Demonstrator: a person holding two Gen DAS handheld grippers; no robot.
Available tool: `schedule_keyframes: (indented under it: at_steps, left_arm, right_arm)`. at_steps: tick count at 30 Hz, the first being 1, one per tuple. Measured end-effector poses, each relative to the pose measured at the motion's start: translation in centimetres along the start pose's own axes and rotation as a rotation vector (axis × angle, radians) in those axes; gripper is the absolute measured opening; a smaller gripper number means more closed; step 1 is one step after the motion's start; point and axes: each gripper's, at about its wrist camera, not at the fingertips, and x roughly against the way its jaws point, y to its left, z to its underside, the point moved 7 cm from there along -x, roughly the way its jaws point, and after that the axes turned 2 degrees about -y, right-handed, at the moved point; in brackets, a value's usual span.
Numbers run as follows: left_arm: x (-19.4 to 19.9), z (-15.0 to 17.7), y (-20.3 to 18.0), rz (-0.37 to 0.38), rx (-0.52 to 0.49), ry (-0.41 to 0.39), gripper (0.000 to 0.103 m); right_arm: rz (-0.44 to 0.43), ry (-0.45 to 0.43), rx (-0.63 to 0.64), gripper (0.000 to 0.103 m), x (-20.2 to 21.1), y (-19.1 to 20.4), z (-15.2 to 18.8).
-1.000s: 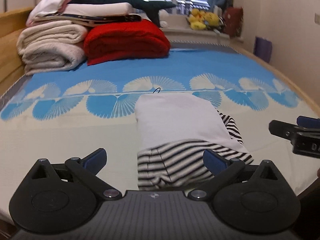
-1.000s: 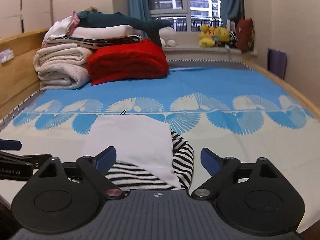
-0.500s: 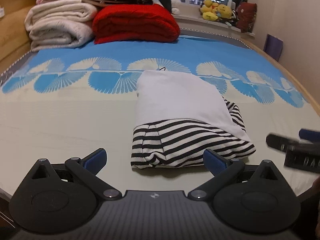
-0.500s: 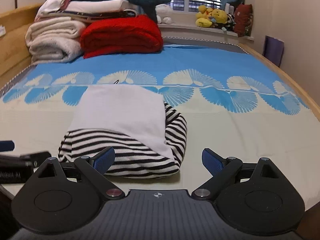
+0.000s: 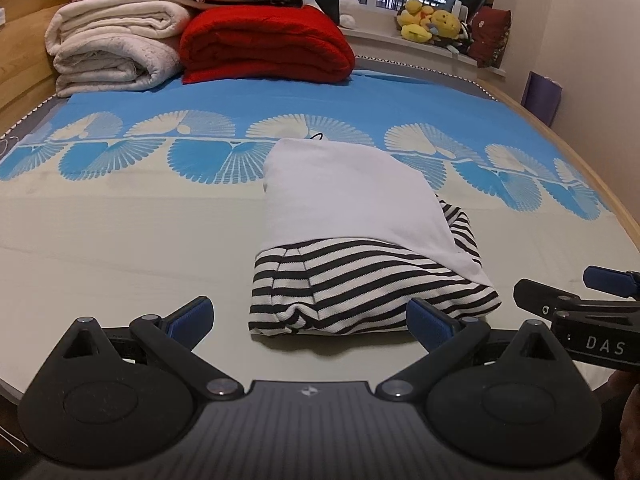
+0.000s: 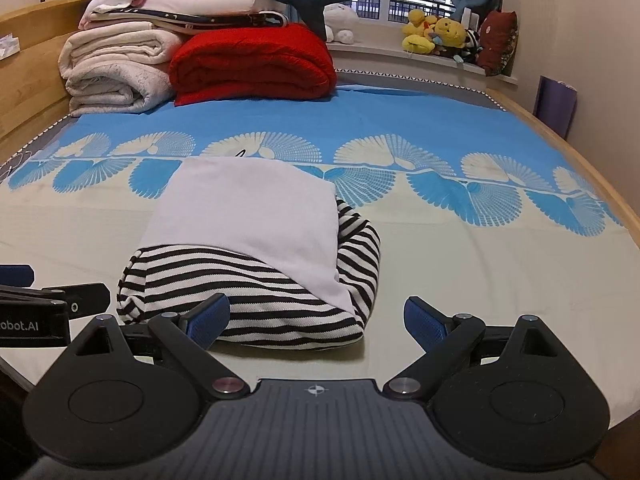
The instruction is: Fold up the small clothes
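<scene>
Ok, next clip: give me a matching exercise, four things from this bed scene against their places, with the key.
Things:
1. striped garment
2. red blanket
3. yellow plush toys
4. white towels

Places:
A. on the window ledge, far right
B. at the far left of the bed, by the wooden headboard
C. on the near part of the bed, in front of both open hand-held grippers
D. at the far end, just right of the towels

Pairs: 1-C, 2-D, 3-A, 4-B
</scene>
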Motion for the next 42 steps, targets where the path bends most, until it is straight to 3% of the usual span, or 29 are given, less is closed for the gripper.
schedule_keyframes:
  at_steps: [42]
  left_arm:
    - [-0.08, 0.37, -0.71, 0.012, -0.027, 0.005, 0.102]
  right_arm:
    - [-0.004, 0.002, -0.001, 0.094, -0.02, -0.03, 0.21]
